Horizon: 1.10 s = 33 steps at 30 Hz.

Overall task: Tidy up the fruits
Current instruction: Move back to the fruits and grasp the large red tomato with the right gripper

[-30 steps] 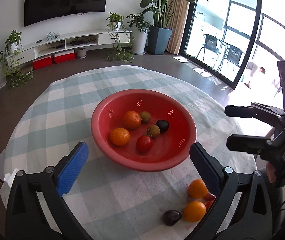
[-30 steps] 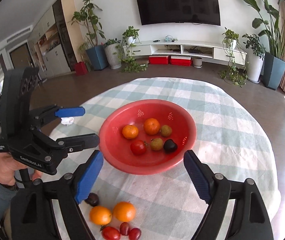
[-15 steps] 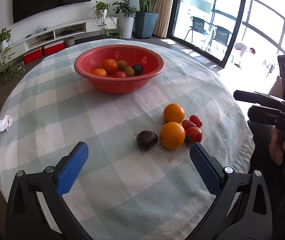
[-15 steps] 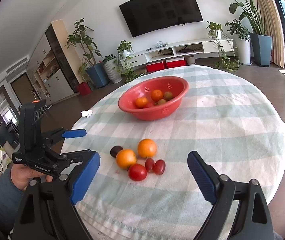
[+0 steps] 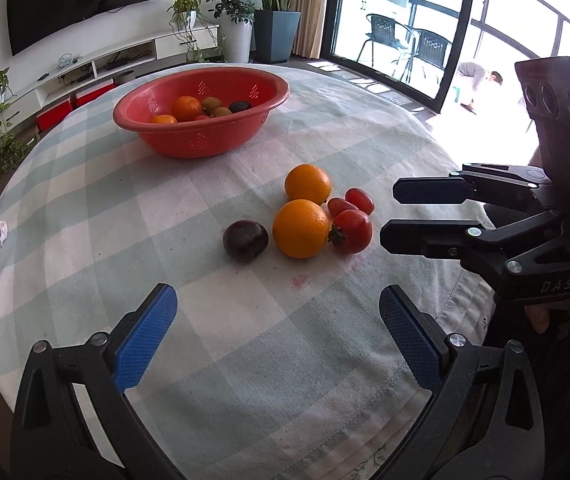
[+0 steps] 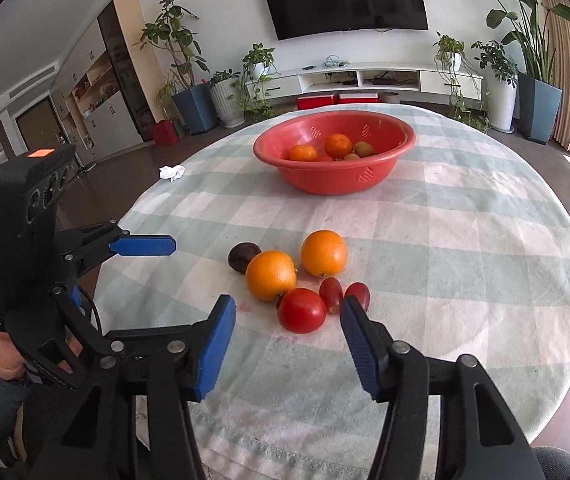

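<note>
**A:** How far along is the sorting?

**B:** Partway, I judge. The bowl [image 6: 381,138] sits toward twelve o'clock on the table [image 6: 485,248] and holds several fruits: two oranges, a couple of greenish-brown ones, something red, and a dark one seen from the left wrist view. Six pieces still lie loose on the cloth, near six o'clock.

**A:** Which six?

**B:** Two oranges, the near orange [image 6: 271,275] and the far orange [image 6: 323,252], a dark plum [image 6: 242,254] at the near orange's ten o'clock, a tomato [image 6: 301,310] at its five o'clock, and two small red fruits [image 6: 331,289] just beside the tomato at its two o'clock.

**A:** And the fingers?

**B:** The right gripper [image 6: 288,334] has its fingers closing, about half apart. The tomato sits just ahead of the gap, slightly inside it, but the pads do not touch it in either view. It holds nothing.

**A:** The left?

**B:** The left gripper [image 5: 277,332] has its fingers wide apart and empty, above bare cloth, the plum well ahead at twelve o'clock.

**A:** So the tomato is next?

**B:** Likely.
</note>
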Each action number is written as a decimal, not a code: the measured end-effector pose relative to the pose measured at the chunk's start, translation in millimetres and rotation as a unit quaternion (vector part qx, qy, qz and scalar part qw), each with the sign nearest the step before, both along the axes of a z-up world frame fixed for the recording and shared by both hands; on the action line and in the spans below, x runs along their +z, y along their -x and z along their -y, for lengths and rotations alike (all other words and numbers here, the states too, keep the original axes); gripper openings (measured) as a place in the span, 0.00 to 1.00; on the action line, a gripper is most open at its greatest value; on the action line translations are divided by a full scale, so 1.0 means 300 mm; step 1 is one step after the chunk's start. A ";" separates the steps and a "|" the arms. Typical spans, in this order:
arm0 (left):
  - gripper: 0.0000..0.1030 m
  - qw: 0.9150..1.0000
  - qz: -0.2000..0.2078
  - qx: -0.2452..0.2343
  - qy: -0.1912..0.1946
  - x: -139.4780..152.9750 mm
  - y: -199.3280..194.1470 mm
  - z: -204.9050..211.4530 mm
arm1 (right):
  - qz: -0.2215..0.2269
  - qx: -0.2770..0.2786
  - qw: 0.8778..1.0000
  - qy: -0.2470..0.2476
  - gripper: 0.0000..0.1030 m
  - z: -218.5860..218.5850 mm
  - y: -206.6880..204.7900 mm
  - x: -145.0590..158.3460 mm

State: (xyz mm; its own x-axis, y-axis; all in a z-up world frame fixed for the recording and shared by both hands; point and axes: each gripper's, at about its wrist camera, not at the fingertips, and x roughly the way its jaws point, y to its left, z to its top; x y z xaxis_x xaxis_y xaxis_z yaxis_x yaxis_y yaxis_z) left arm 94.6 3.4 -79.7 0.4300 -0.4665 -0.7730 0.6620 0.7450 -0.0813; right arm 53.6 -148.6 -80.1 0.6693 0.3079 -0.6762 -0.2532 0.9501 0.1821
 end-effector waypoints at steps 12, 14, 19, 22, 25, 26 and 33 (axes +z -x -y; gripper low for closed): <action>1.00 0.999 -0.008 0.036 0.027 -0.006 0.010 -0.057 | -0.042 -0.012 0.999 0.028 0.45 -0.037 -0.048 -0.056; 1.00 0.999 -0.009 0.037 0.030 -0.007 0.011 -0.057 | -0.048 -0.014 0.998 0.031 0.44 -0.043 -0.057 -0.063; 1.00 0.999 -0.009 0.040 0.034 -0.008 0.011 -0.059 | -0.058 -0.020 0.997 0.042 0.44 -0.053 -0.075 -0.076; 1.00 0.999 -0.009 0.040 0.033 -0.009 0.010 -0.059 | -0.061 -0.023 0.997 0.045 0.44 -0.055 -0.086 -0.082; 1.00 0.999 -0.009 0.040 0.032 -0.010 0.008 -0.060 | -0.065 -0.020 0.996 0.051 0.40 -0.059 -0.090 -0.091; 1.00 0.999 -0.009 0.040 0.031 -0.011 0.004 -0.059 | -0.064 -0.020 0.996 0.052 0.38 -0.059 -0.089 -0.094; 1.00 1.000 -0.002 0.022 0.012 -0.013 -0.048 -0.050 | -0.060 -0.022 0.997 0.037 0.36 -0.035 -0.076 -0.080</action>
